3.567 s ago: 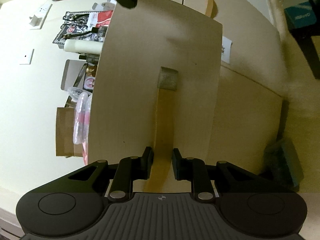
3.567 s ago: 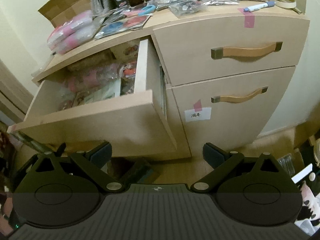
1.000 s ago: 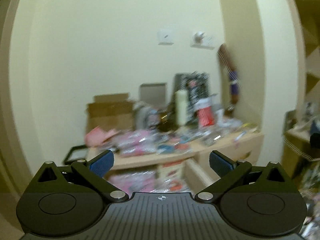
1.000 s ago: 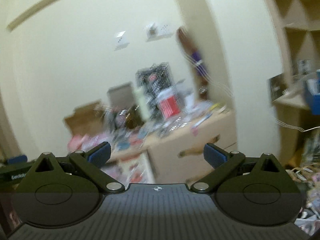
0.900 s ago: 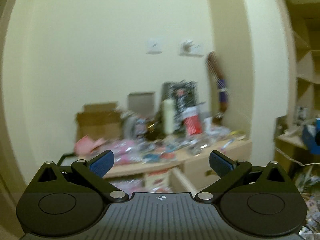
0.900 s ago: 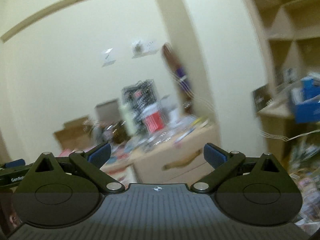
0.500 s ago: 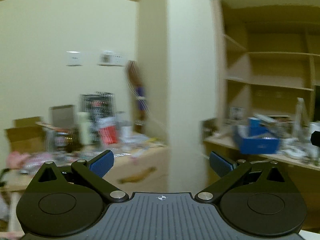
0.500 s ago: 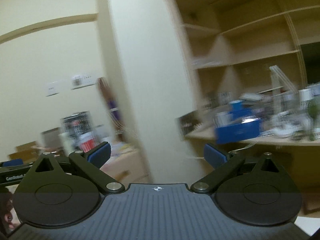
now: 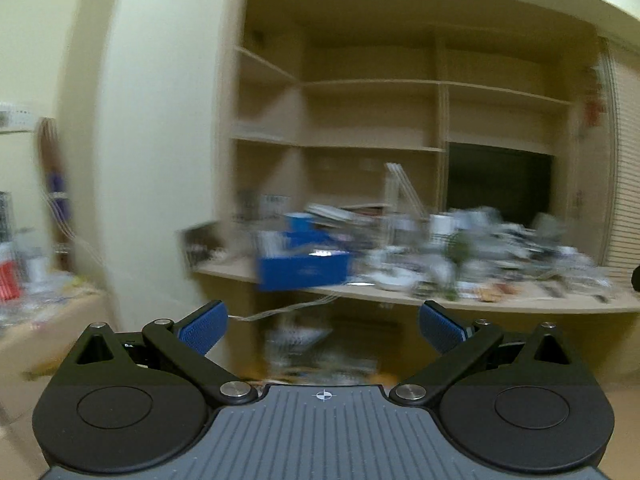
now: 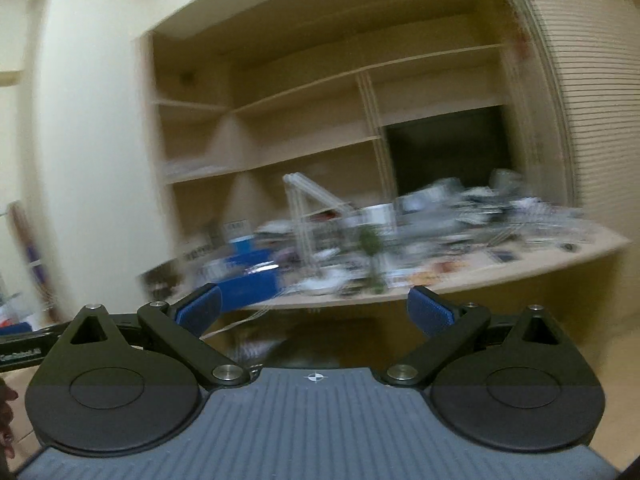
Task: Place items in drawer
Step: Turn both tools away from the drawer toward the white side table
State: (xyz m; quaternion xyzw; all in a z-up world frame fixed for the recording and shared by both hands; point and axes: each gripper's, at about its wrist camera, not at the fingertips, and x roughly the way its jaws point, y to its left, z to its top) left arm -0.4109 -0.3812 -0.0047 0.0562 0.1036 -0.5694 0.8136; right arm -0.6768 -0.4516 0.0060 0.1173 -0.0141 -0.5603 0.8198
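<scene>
Blurred cluttered desk (image 9: 500, 304) and shelves, left gripper (image 9: 323, 326) and right gripper (image 10: 314, 307) fingers wide apart, empty

Mid-frame in both views, a bright blue box (image 9: 304, 270) sits on the pale beige desk (image 9: 520, 306). The shelves (image 9: 360, 144) above are tan, with a black panel (image 9: 500, 184) to the right. Cream wall (image 9: 152, 120) at left. Both sets of jaws carry blue ribbed pads (image 9: 202, 326) on black arms.
</scene>
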